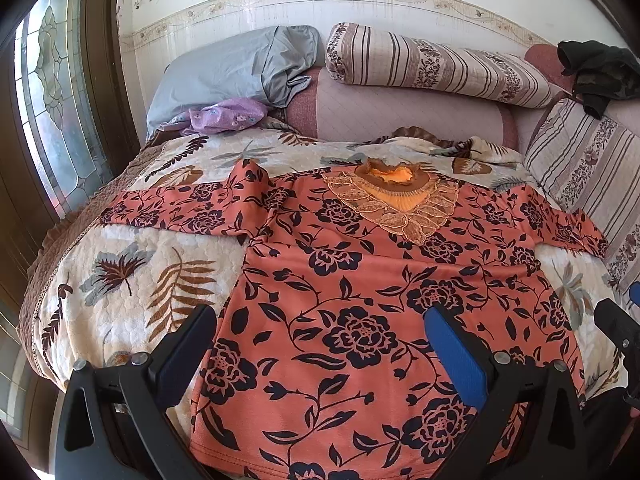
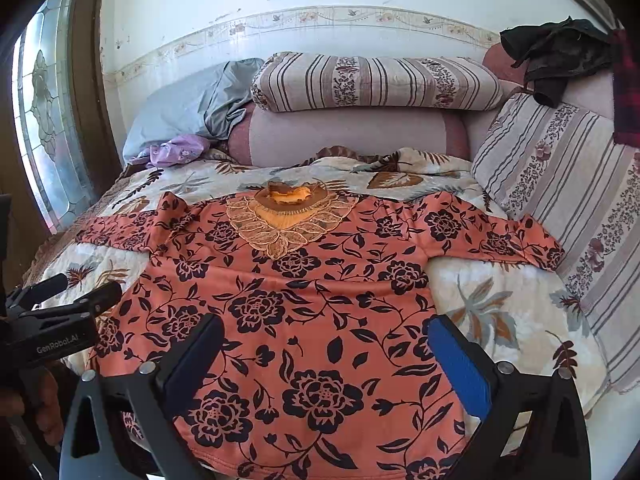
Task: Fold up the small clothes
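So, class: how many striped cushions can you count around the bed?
2. One striped cushion lies along the top of the headboard; the other striped cushion leans at the bed's right side. More may sit out of view.

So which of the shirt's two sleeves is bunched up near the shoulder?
The left-hand sleeve, toward the window: its shoulder fabric humps up. The other sleeve, by the striped cushion, lies flat.
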Demonstrator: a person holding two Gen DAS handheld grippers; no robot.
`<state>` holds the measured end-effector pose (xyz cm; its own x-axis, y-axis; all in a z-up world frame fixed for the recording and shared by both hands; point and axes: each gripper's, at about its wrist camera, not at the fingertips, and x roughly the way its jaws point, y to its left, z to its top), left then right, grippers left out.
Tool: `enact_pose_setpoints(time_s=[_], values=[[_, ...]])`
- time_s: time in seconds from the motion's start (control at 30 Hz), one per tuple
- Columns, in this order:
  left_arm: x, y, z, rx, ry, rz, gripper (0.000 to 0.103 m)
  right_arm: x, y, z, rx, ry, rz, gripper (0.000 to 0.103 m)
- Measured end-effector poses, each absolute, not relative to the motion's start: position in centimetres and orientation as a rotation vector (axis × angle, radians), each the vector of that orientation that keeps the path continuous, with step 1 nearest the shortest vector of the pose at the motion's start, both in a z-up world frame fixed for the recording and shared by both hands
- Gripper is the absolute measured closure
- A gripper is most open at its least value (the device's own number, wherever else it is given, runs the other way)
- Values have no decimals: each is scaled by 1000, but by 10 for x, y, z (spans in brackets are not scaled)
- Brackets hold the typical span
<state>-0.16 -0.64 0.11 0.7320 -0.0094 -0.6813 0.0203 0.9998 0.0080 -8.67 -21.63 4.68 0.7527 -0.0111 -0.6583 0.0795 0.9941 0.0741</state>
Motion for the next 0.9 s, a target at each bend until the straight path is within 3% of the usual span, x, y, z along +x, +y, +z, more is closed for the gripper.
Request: enact_pose_setpoints(time_s=[0.67, 0.9], values=[[-1, -10, -7, 101, 720, 10, 0, -83, -222, 43, 107, 703, -53, 0], [19, -1, -45, 58, 819, 20, 0, -67, -294, -3, 451, 832, 28, 0]])
